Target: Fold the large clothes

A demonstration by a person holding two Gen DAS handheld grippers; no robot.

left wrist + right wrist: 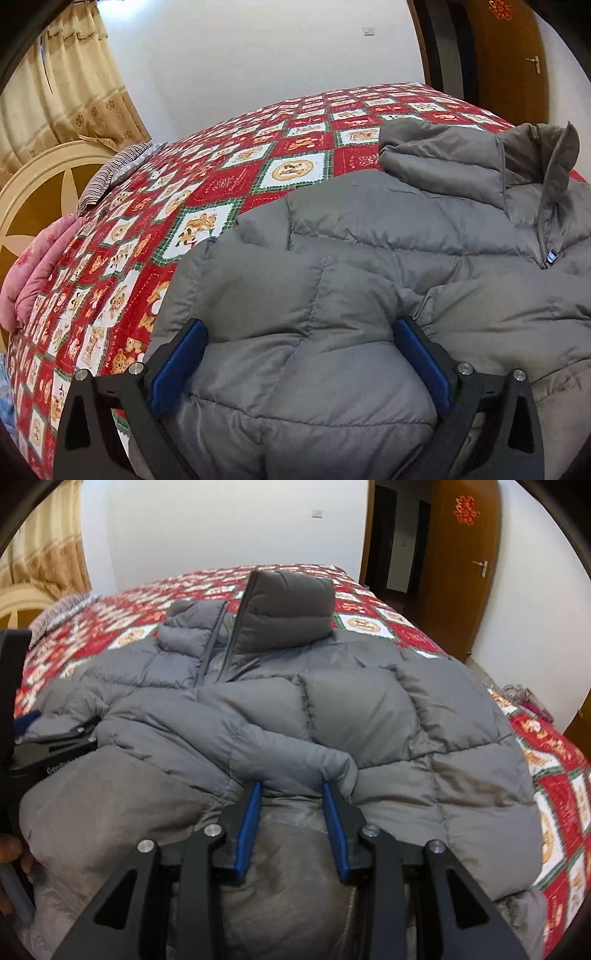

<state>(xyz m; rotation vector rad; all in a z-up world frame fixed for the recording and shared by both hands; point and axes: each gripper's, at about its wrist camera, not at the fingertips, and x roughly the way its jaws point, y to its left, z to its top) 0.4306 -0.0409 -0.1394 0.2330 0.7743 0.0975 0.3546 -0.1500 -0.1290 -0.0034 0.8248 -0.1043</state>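
Grey puffer jacket [332, 716] spread front-up on the bed, collar [288, 609] standing at 12 o'clock in the right wrist view, zip partly undone below it. Sleeve [258, 753] folded across the chest, cuff end lying toward 6 o'clock. Lower part bunched up, paler lining showing at 7 o'clock.

Right tongs [291, 794] at 6 o'clock, partly closed, blue pads pressed on either side of the sleeve cuff, gripping it. Left tongs [299, 332] at 6 o'clock in the left wrist view, spread wide, pads [177, 365] astride a puffy fold of the jacket [369, 258]; no pinch to be seen there. Same left tongs [48, 738] visible at 9 o'clock from the right wrist.

Beneath: red patchwork bedspread [221, 177] with bear squares. Pink pillow [40, 269] at 9 o'clock, striped cloth [110, 173] just beyond it, cream headboard [37, 184] behind. Beige curtain [66, 81] at 10 o'clock, wooden door [461, 572] at 1 o'clock.
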